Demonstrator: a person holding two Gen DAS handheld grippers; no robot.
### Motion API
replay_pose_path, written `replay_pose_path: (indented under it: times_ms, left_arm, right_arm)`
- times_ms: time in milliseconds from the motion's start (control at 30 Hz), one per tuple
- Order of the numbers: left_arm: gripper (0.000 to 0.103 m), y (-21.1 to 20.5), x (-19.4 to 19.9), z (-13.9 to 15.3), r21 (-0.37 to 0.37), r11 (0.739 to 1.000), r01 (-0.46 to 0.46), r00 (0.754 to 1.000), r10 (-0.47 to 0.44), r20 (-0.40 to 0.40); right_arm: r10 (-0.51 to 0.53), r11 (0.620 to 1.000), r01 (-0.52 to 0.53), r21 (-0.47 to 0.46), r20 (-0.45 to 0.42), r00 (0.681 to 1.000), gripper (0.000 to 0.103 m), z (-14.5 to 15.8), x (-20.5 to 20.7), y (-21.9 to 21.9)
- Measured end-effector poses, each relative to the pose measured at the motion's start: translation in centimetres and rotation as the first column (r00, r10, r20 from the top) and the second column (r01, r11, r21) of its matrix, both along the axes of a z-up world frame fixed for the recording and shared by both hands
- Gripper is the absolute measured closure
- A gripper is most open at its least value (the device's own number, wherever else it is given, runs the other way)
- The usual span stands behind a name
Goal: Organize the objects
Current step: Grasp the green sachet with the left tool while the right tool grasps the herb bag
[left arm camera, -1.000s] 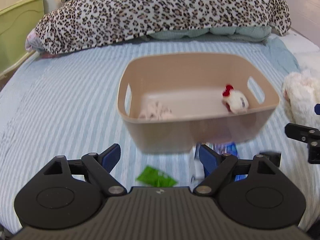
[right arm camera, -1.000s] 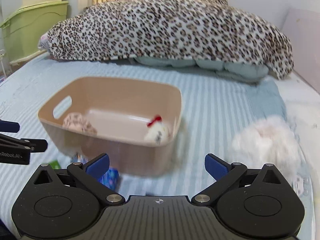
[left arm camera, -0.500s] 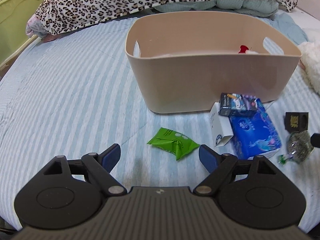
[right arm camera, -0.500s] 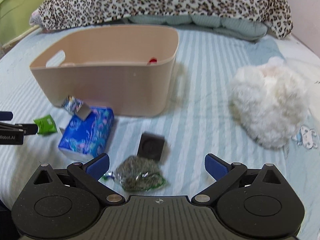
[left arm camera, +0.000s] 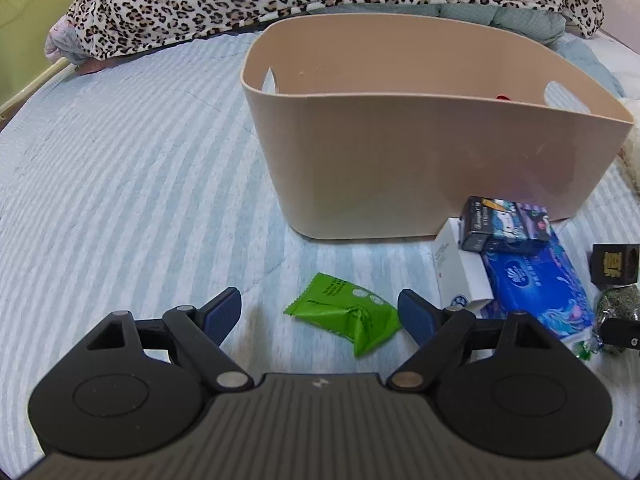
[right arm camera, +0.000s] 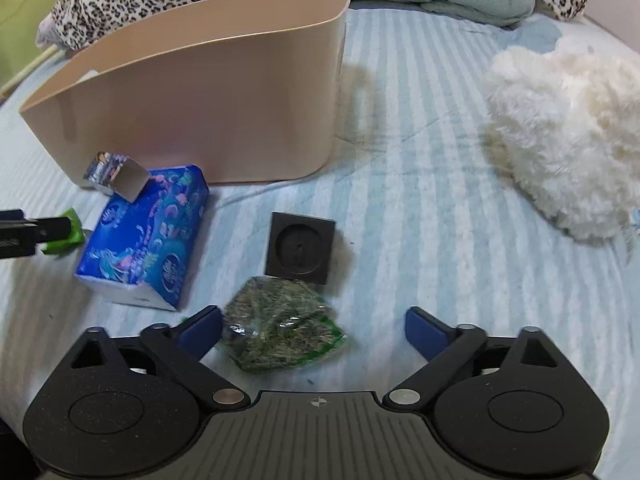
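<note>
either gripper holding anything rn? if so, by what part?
Nothing held. The left gripper is open around the green packet, and the right gripper is open around the bag of dried greens; neither has closed.

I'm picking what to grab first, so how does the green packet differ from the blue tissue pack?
The green packet is small, flat and crinkled; the blue tissue pack is far bigger and blocky. A small box leans on the tissue pack; nothing lies on the green packet. The green packet sits between the left hand-held gripper's open jaws. Both lie on the bed, outside the bin.

My left claw (left arm camera: 320, 316) has bare sheet (left arm camera: 140, 184) leftward; the bin (left arm camera: 400, 160) walls ahead, boxes (left arm camera: 500, 256) crowd right.
</note>
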State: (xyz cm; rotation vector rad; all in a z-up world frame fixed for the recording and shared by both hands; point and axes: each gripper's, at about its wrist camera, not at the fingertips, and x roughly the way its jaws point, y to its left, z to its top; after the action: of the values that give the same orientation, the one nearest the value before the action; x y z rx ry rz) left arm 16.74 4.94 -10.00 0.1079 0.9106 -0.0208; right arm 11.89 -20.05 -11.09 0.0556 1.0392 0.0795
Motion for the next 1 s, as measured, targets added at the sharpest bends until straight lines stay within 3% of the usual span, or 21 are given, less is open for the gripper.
replay_pose_path:
  times_ms: [100, 167, 233, 400, 767, 800, 833, 1000]
  left_arm:
    - [0.02, 0.0, 0.5, -0.7, -0.008, 1.0, -0.006, 1.0, 0.006, -0.017]
    - [0.029, 0.0, 0.5, -1.0, -0.033, 0.999, 0.009, 0.999, -0.01, -0.03]
    - [0.046, -0.3, 0.5, -1.2, -0.058, 0.997, 0.043, 0.998, -0.046, -0.041]
    - [0.079, -1.1, 0.2, -1.1, -0.057, 0.993, 0.103, 0.992, -0.106, -0.064]
    - [0.084, -0.3, -1.2, -0.4, -0.105, 0.989, 0.102, 0.99, -0.111, -0.082]
    - [0.084, -0.2, -1.4, -0.3, -0.11, 0.989, 0.104, 0.99, -0.113, -0.081]
    - [0.084, -0.1, -1.5, -0.3, -0.116, 0.988, 0.104, 0.99, -0.114, -0.079]
    - [0.085, 0.5, -2.3, 0.0, -0.14, 0.985, 0.104, 0.99, -0.117, -0.083]
  right_arm:
    - [0.015, 1.0, -0.016, 0.018, 0.007, 1.0, 0.022, -0.1, -0.2, 0.1]
    - [0.029, 0.999, -0.03, 0.034, 0.018, 0.999, 0.033, -0.1, -0.6, 0.3]
    - [0.04, 0.998, -0.041, 0.054, 0.031, 0.999, 0.048, 0.1, -0.9, 0.3]
    - [0.057, 0.996, -0.06, 0.067, 0.044, 0.997, 0.058, 0.3, -1.1, 0.5]
    - [0.09, 0.994, -0.095, 0.051, 0.081, 0.993, 0.063, 1.8, -2.2, 0.9]
    - [0.091, 0.994, -0.095, 0.049, 0.084, 0.992, 0.065, 2.0, -2.3, 0.9]
    - [0.091, 0.994, -0.096, 0.05, 0.086, 0.992, 0.074, 2.1, -2.5, 0.8]
    - [0.087, 0.994, -0.094, 0.062, 0.098, 0.991, 0.074, 2.8, -2.9, 0.4]
